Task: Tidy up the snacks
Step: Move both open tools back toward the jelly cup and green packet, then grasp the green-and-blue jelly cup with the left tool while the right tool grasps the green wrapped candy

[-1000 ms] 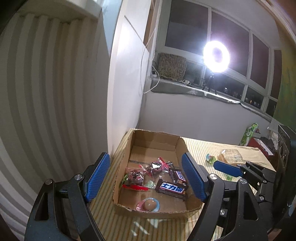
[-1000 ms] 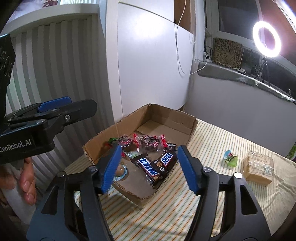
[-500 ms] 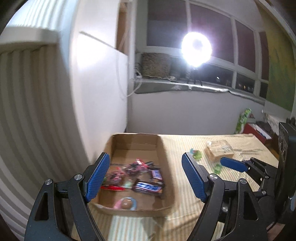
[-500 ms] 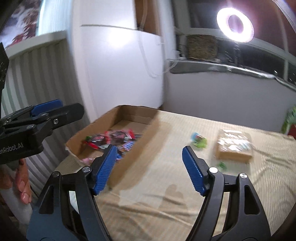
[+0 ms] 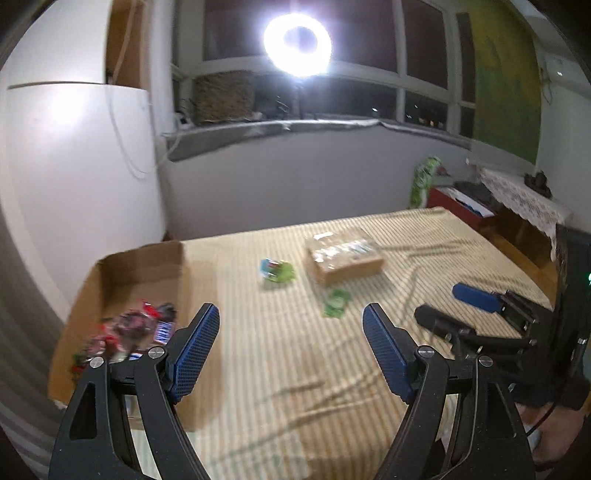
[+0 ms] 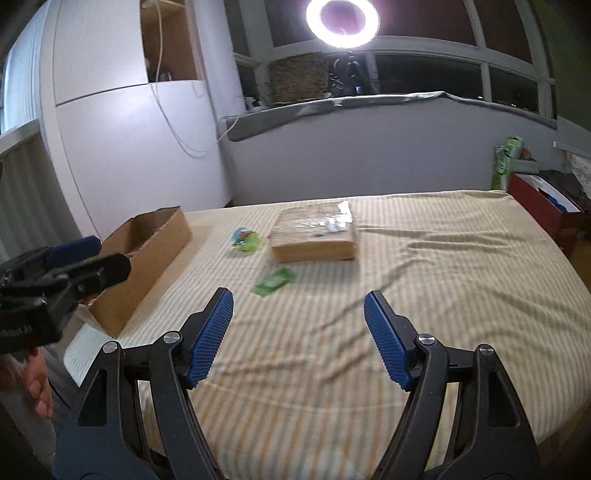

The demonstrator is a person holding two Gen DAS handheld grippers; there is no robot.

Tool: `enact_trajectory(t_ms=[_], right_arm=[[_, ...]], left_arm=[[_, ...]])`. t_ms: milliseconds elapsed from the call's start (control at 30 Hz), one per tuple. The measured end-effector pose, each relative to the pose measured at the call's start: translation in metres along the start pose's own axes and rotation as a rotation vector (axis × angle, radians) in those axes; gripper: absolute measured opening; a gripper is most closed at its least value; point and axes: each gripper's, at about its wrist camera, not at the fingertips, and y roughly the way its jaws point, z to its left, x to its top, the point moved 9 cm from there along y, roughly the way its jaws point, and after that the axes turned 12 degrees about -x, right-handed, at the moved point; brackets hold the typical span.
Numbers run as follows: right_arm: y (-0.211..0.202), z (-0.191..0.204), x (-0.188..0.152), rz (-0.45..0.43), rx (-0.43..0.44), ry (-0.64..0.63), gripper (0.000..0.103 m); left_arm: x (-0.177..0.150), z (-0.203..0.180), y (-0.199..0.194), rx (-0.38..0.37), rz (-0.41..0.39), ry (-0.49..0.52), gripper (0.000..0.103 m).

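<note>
A cardboard box (image 5: 140,266) at the left of the striped cloth holds several wrapped snacks (image 5: 136,325). Loose on the cloth lie a green-blue jelly cup (image 5: 275,271), a clear-wrapped cracker pack (image 5: 341,254) and a flat green packet (image 5: 336,302). My left gripper (image 5: 290,310) is open and empty over the cloth, with the box to its left. My right gripper (image 6: 298,295) is also open and empty, a short way in front of the green packet (image 6: 275,280). Beyond it are the jelly cup (image 6: 245,238) and the cracker pack (image 6: 314,236). The box (image 6: 162,236) is at its left.
The right gripper (image 5: 437,301) shows at the right of the left wrist view, and the left gripper (image 6: 112,253) at the left of the right wrist view. A red box (image 5: 454,206) and a green bag (image 5: 423,181) stand beyond the table's far right. A ring light (image 6: 341,22) glares above.
Both views have swung from the snack box to the loose snacks on the cloth to its right. Both grippers moved that way and stayed open and empty.
</note>
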Motion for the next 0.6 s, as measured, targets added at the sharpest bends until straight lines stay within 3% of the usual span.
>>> enact_trajectory(t_ms=[267,600], right_arm=[[0.004,0.002,-0.005,0.019,0.0,-0.018,0.076],[0.036,0.012,-0.015,0.097,-0.005,-0.096,0.08]], left_arm=[[-0.007,-0.004,0.018,-0.042,0.045,-0.069,0.08],[-0.003,0.021,0.067,-0.006,0.079,-0.148,0.08]])
